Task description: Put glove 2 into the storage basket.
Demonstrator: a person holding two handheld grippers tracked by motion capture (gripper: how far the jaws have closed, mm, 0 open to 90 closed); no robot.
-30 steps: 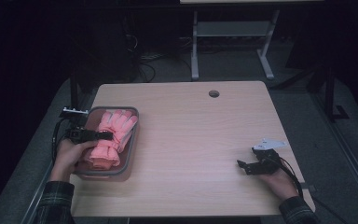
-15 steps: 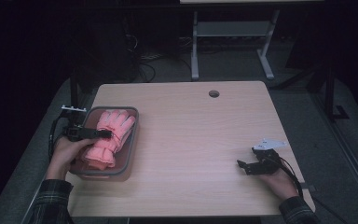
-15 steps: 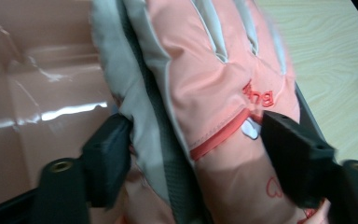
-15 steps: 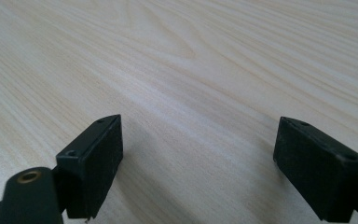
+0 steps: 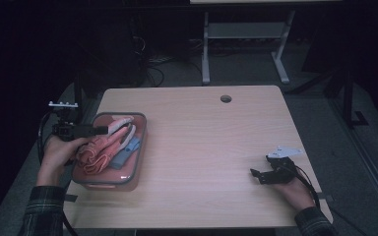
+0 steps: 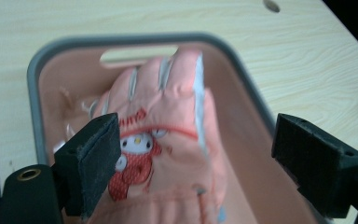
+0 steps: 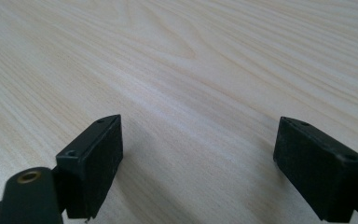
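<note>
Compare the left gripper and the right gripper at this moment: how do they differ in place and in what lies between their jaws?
The left gripper hangs over the pink bin, whereas the right gripper sits low at the bare wooden table. The left gripper's jaws, which have just been opening, stand either side of a pink printed cloth; the right gripper's frame only wood. Both are open and hold nothing.

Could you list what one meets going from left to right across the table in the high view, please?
Left gripper, open above the basket → grey-rimmed pink basket holding pink cloth → bare wooden table with its round hole → right gripper, open, resting low at the table's right side.
</note>
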